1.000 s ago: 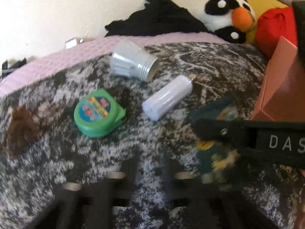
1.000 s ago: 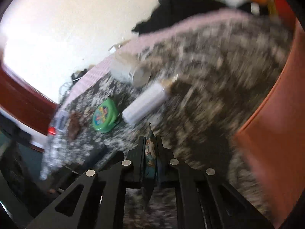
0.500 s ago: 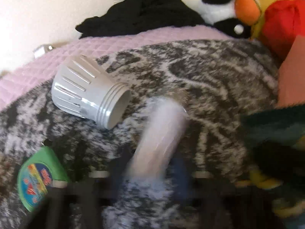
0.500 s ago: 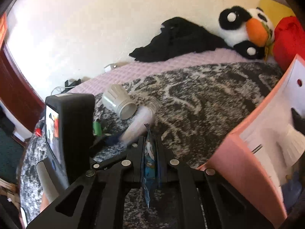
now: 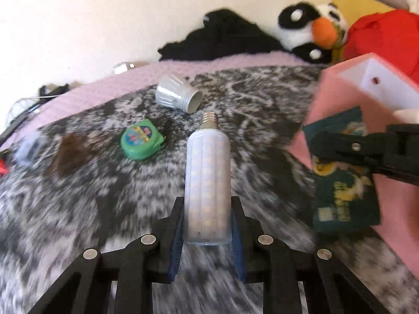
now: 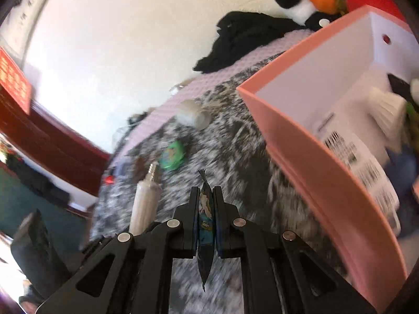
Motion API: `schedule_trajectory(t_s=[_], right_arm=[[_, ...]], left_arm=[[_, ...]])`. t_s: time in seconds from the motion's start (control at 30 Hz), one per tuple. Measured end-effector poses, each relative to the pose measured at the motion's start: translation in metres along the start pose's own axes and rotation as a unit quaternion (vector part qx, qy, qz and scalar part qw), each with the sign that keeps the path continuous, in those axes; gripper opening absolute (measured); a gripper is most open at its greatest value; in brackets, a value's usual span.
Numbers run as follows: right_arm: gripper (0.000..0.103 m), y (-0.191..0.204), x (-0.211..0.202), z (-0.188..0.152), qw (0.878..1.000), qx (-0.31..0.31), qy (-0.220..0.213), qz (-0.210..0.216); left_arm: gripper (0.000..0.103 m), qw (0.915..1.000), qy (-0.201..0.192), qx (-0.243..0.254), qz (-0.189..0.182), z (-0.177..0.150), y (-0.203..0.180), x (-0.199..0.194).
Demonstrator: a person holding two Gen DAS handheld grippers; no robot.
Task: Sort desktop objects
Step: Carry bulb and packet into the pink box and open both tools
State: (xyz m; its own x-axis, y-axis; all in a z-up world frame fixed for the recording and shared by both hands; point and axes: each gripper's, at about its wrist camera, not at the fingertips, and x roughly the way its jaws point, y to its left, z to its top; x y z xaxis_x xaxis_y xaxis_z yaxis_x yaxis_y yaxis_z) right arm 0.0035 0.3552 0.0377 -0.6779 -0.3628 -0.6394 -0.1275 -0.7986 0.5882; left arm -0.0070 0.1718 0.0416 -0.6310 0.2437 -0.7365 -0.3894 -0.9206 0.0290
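1. Left tongs: clamped on the base end of a white LED corn bulb, whose screw cap points forward, away from the camera. The bulb is held over the grey-and-white patterned blanket of a bed; no bench is in view.
2. Right tongs: clamped edge-on on a thin dark-green printed packet, which hangs near the rim of the pink storage box.
3. Pink storage box: open top, white interior. It already contains a white carton with a barcode and a white ribbed item; other contents are too blurred to name.
4. Unsorted, lying on the blanket: silver ribbed cap on its side, green tape measure, and a brown item too blurred to identify.
5. Background, not part of the sort: black garment, penguin plush, red cushion.
6. Step in hand, as judged: carry both held items to the box.
7. Handling notes:
   - Bring the packet over the open interior before letting go; being flat and light, it may catch on the rim or flutter outside.
   - Keep the bulb level and lower it into the box; do not drop it. The grip sits near one end, so it may pivot.
   - Deliver one item at a time so the tongs do not collide above the box.
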Motion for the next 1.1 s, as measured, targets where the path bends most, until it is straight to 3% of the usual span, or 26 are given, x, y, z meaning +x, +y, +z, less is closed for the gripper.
schedule_trajectory(t_s=[0.13, 0.3, 0.53, 0.63, 0.73, 0.87, 1.0, 1.03, 1.07, 1.1], right_arm=[[0.01, 0.01, -0.052, -0.021, 0.999, -0.011, -0.024, 0.028], [0.01, 0.015, -0.126, -0.041, 0.994, -0.04, -0.096, 0.017], [0.01, -0.001, -0.226, -0.039, 0.967, -0.064, -0.24, -0.055], [0.01, -0.02, -0.25, -0.032, 0.955, -0.063, -0.273, -0.094], [0.01, -0.046, -0.258, -0.021, 0.95, -0.05, -0.282, -0.125], [0.01, -0.095, -0.241, 0.01, 0.953, -0.007, -0.258, -0.157], [0.01, -0.147, -0.22, 0.038, 0.957, 0.042, -0.221, -0.185], [0.01, -0.16, -0.211, 0.042, 0.959, 0.057, -0.204, -0.188], [0.01, -0.173, -0.202, 0.046, 0.961, 0.072, -0.186, -0.191], [0.01, -0.186, -0.193, 0.05, 0.963, 0.087, -0.168, -0.193]], left_arm=[[0.026, 0.9996, -0.028, 0.0, 0.0, -0.013, -0.029, -0.057], [0.026, 0.9983, -0.051, -0.011, -0.026, -0.018, -0.067, -0.099], [0.026, 0.9931, -0.065, 0.002, -0.098, 0.01, -0.151, -0.115], [0.026, 0.9909, -0.065, 0.016, -0.117, 0.03, -0.187, -0.107], [0.026, 0.9899, -0.054, 0.026, -0.129, 0.051, -0.212, -0.088], [0.026, 0.9898, -0.022, 0.031, -0.137, 0.079, -0.242, -0.05], [0.027, 0.9903, 0.06, 0.023, -0.123, 0.097, -0.257, 0.008], [0.032, 0.9892, 0.087, 0.018, -0.116, 0.1, -0.258, 0.022], [0.054, 0.9873, 0.114, 0.013, -0.109, 0.103, -0.258, 0.036], [0.066, 0.9851, 0.138, 0.009, -0.103, 0.104, -0.258, 0.048]])
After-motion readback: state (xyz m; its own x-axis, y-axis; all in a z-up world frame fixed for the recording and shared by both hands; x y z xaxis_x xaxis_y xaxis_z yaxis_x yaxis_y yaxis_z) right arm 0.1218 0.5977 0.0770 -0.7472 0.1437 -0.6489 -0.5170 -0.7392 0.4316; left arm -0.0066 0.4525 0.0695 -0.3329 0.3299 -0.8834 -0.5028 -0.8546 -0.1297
